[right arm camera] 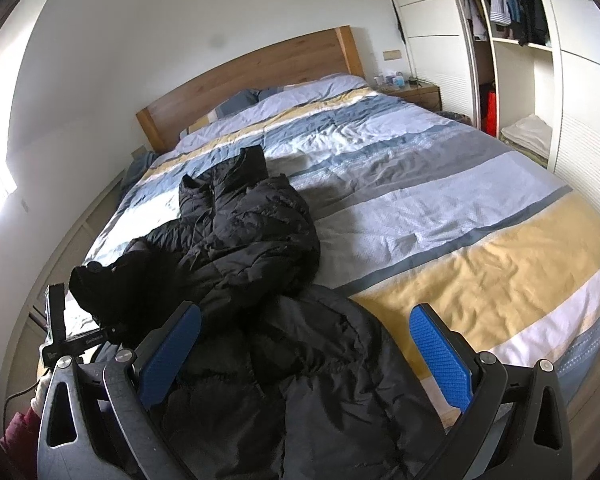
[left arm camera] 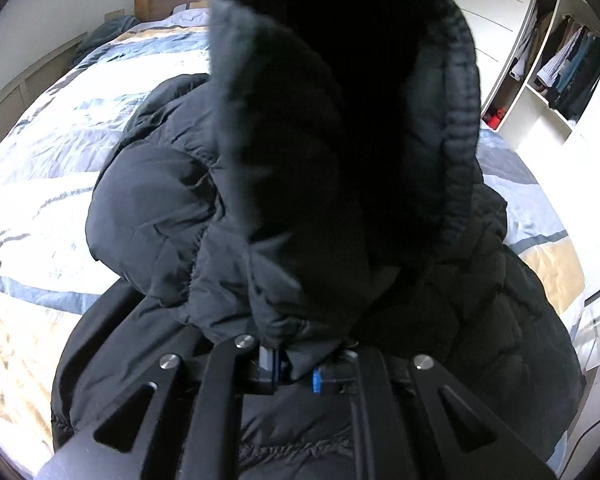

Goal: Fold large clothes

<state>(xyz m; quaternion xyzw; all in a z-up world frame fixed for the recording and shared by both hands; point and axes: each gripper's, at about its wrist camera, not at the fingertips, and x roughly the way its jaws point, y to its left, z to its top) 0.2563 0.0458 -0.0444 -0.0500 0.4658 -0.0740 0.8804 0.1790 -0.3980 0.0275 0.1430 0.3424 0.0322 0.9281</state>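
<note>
A black puffer jacket (right arm camera: 252,240) lies crumpled on the striped bed (right arm camera: 460,208), collar toward the headboard. My left gripper (left arm camera: 296,372) is shut on the jacket's sleeve (left arm camera: 340,140), pinching the fabric near the cuff; the ribbed cuff end stands up and fills the left wrist view. In the right wrist view the left gripper (right arm camera: 100,330) shows at the left with the sleeve end (right arm camera: 108,284) lifted above the bed. My right gripper (right arm camera: 306,344) is open and empty, its blue pads (right arm camera: 440,356) spread over the jacket's near part by the foot of the bed.
A wooden headboard (right arm camera: 260,68) and pillows are at the far end. An open wardrobe (right arm camera: 512,40) with hanging clothes stands to the right, a nightstand (right arm camera: 412,92) beside it. Bare striped duvet spreads to the jacket's right.
</note>
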